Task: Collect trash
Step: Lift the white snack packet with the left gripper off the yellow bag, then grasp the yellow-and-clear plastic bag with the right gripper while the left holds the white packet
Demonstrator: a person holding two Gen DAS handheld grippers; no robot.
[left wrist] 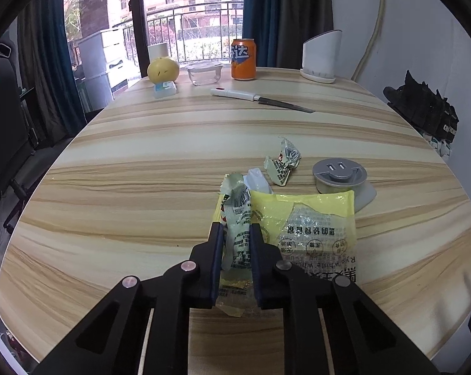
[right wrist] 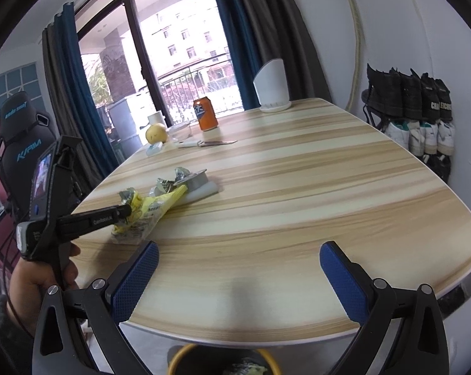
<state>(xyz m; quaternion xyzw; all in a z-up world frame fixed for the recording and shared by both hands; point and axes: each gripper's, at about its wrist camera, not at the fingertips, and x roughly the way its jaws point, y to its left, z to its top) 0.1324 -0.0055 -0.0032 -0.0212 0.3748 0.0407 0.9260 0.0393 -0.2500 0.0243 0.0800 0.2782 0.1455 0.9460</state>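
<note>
Lying empty on the table [left wrist: 141, 162], clear lidded container [left wrist: 204, 73].

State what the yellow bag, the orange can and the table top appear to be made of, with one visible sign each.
Yellow bag: thin plastic film, glossy; it crinkles and is partly see-through.
Orange can: probably metal, printed; silvery top rim.
Table top: wood or wood-look laminate, smooth; striped grain.

lower part of yellow bread bag [left wrist: 310, 228] hidden behind left gripper [left wrist: 235, 234], bin [right wrist: 223, 361] under table [right wrist: 266, 172] cut by frame edge, its contents blurred, print on small wrapper [left wrist: 282, 162] too fine to read
</note>
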